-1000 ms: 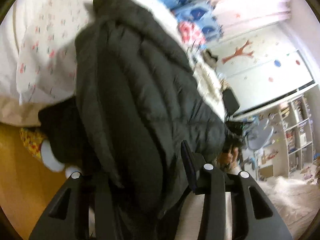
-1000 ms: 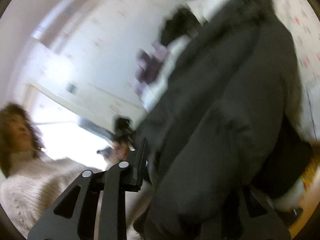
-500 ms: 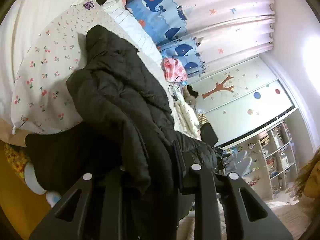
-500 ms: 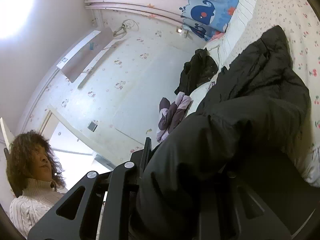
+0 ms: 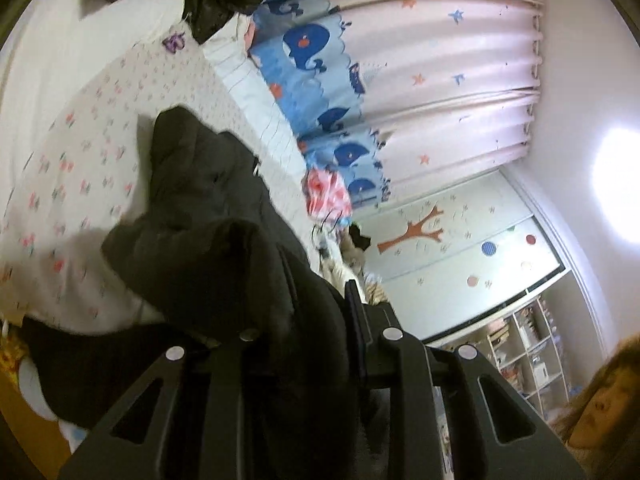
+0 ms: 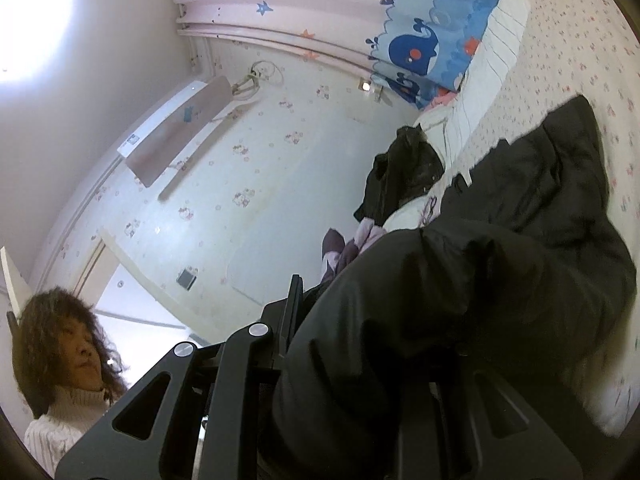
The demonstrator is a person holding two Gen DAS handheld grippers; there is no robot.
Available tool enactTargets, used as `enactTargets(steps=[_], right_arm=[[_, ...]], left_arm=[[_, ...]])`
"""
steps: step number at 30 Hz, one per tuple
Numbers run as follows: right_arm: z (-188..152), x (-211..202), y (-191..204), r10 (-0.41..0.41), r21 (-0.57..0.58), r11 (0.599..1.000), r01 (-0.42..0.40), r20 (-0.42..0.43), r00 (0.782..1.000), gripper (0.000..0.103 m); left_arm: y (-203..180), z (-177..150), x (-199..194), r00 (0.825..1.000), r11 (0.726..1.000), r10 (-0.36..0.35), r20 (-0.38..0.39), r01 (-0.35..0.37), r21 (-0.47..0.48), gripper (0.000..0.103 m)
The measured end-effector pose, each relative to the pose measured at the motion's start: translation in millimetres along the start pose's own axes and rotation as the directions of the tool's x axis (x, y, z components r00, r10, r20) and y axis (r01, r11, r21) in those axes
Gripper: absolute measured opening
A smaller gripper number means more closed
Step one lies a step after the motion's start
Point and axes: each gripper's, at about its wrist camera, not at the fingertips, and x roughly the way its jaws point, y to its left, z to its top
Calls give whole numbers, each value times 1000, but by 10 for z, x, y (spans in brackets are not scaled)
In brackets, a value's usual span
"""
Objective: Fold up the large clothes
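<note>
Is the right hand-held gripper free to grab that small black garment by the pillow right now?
Probably not: the right hand-held gripper is shut on the black puffer coat, which bulges between it and the small black garment.

Whale-print curtain (image 5: 312,64) is hanging at twelve o'clock above the floral bedspread (image 5: 72,168), with a pink bundle (image 5: 326,192) lying just below it. Tree-decal wardrobe (image 5: 460,248) is standing at three o'clock, and shelving (image 5: 528,352) is showing at four. An air conditioner (image 6: 176,128) is sitting on the wall at ten o'clock in the right view.

Black puffy jacket (image 5: 224,240), seemingly half-lifted
</note>
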Motion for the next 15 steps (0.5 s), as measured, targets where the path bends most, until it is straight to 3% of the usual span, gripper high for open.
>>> enactTargets(steps=[8, 15], right_arm=[[429, 221, -83, -36, -7, 999, 37, 32, 999, 19], [866, 411, -287, -101, 14, 995, 100, 66, 993, 19]], left_arm=[[-65, 486, 297, 999, 1000, -12, 49, 11, 11, 25], [68, 924, 557, 995, 999, 1, 103, 3, -38, 25]])
